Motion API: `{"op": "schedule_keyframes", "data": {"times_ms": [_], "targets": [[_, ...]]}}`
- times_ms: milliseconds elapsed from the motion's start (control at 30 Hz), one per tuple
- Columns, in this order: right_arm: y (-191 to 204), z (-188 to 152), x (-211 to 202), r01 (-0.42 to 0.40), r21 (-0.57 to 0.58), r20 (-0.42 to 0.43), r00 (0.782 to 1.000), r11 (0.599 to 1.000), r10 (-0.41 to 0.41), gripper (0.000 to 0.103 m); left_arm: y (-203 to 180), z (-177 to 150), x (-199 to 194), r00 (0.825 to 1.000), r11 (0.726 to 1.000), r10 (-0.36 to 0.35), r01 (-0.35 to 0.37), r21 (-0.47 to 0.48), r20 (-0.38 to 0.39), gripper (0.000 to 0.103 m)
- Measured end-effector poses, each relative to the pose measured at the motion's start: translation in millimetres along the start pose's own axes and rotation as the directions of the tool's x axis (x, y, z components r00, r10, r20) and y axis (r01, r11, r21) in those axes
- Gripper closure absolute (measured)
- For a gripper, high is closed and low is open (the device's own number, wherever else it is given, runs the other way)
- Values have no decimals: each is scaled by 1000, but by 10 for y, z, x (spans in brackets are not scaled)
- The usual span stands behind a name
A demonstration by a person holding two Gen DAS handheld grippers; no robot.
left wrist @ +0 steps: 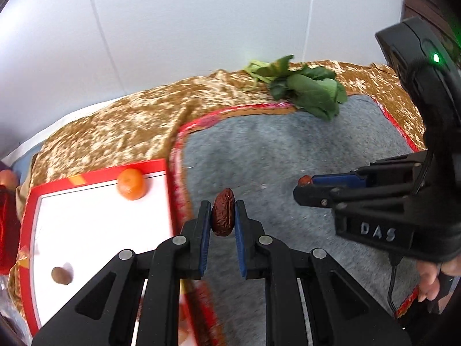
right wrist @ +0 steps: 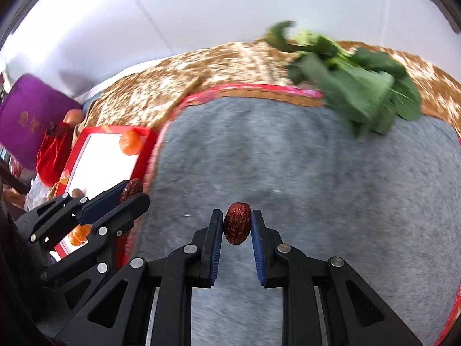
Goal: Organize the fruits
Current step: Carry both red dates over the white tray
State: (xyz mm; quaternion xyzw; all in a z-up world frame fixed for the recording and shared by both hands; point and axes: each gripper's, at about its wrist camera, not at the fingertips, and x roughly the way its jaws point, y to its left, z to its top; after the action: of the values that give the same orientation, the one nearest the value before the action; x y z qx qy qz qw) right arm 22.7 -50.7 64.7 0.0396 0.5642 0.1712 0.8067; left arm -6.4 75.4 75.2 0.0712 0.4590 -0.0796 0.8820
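Note:
My left gripper (left wrist: 222, 213) is shut on a wrinkled dark-red date (left wrist: 222, 212), held above the edge between the grey mat (left wrist: 273, 155) and the red-rimmed white tray (left wrist: 98, 216). On that tray lie an orange tangerine (left wrist: 131, 184) and a small brown fruit (left wrist: 60, 275). My right gripper (right wrist: 237, 225) is shut on a second red date (right wrist: 236, 223) over the grey mat (right wrist: 317, 173). In the right wrist view the left gripper (right wrist: 131, 193) shows at the left with its date (right wrist: 131, 189) beside the tray (right wrist: 106, 155). The right gripper (left wrist: 305, 184) appears at the right of the left wrist view.
Leafy greens (left wrist: 308, 89) lie at the mat's far edge, on a gold-patterned cloth (left wrist: 115, 127). A purple box (right wrist: 28, 121) and a red bag (right wrist: 53, 150) stand left of the tray. A white wall rises behind. A hand (left wrist: 432, 279) grips the right tool's handle.

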Motion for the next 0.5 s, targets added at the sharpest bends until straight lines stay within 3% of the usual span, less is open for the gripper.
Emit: {"op": "schedule_keyframes", "data": {"times_ms": [500], "targets": [[700,-51,61,-28,-151,36,999,988,34,83,729,-244,-246,997,988,73,-73,-133,-9,90]]}}
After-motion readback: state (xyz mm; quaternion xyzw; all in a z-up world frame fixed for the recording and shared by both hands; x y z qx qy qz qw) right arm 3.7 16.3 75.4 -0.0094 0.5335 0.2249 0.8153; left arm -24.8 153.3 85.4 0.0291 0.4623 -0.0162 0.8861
